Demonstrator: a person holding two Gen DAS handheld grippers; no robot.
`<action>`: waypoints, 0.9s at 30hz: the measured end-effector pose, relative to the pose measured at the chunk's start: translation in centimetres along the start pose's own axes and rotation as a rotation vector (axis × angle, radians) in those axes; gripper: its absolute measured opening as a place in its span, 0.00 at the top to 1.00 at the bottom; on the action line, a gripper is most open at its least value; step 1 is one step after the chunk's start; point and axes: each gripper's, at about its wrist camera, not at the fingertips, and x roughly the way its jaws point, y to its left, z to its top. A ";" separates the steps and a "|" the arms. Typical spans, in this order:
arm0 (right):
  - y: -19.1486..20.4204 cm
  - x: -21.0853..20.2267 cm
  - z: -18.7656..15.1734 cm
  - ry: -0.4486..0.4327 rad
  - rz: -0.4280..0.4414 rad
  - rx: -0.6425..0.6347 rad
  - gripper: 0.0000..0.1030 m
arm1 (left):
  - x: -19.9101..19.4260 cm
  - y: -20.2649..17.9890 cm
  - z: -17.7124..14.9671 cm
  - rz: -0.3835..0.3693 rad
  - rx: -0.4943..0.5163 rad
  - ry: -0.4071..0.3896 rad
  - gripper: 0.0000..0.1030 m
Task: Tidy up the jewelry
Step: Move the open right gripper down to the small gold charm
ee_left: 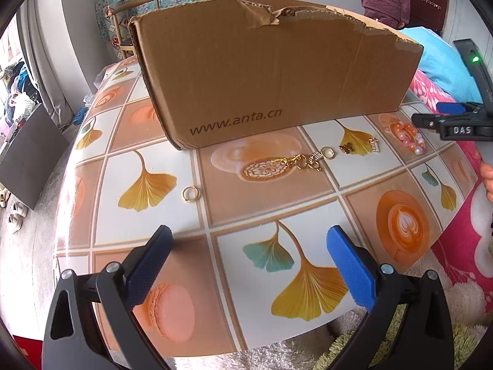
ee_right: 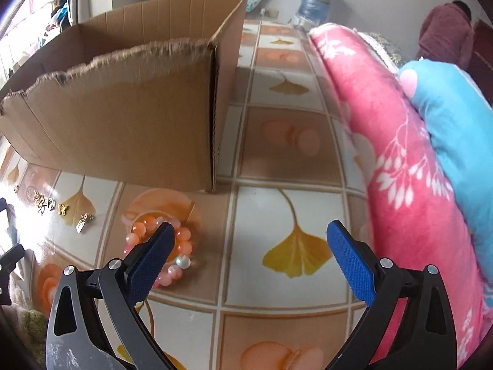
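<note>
Fingers first: my right gripper (ee_right: 249, 246) stands spread wide with nothing between the pads, and my left gripper (ee_left: 246, 246) is spread just as wide, also empty, hanging over the near part of the table (ee_left: 277, 215).

My right gripper's left pad (ee_right: 151, 265) hangs over the bead bracelet (ee_right: 172, 246), so the beads sit under that one pad and not in the gap. If I close from here, I judge I will either miss them or pinch a single bead and flick the loop across the glossy tablecloth. Round beads on an elastic roll easily, and the pink blanket (ee_right: 400, 154) rises close on my right, where a runaway bracelet could slip into the folds.

Further out, the small pieces lie in a loose row in front of the cardboard box (ee_left: 277, 71): a butterfly charm (ee_left: 345, 148), a small dangling piece (ee_left: 374, 145), a keychain with a patterned oval (ee_left: 266, 168), and a gold ring (ee_left: 191, 193) well apart on the left. They are thin and flat, so my broad pads may skate over them or drag two together.

The box has a torn, uneven rim. If I carry anything low, it could snag there and drop outside.
</note>
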 end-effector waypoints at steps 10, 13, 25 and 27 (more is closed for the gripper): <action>2.2 -4.9 -0.9 -0.118 0.224 -0.024 0.08 | 0.0 0.0 0.0 0.007 -0.011 0.007 0.04; 4.6 -4.4 -2.0 -0.087 0.300 -0.080 0.10 | 0.0 0.0 0.0 0.010 -0.014 0.008 0.04; 8.2 -1.9 -2.2 -0.013 0.408 -0.072 0.51 | -0.2 -0.1 -0.2 0.001 -0.004 -0.010 0.04; 8.3 -1.3 -2.0 0.001 0.414 -0.052 0.56 | -0.7 0.0 -0.1 -0.011 -0.003 -0.040 0.05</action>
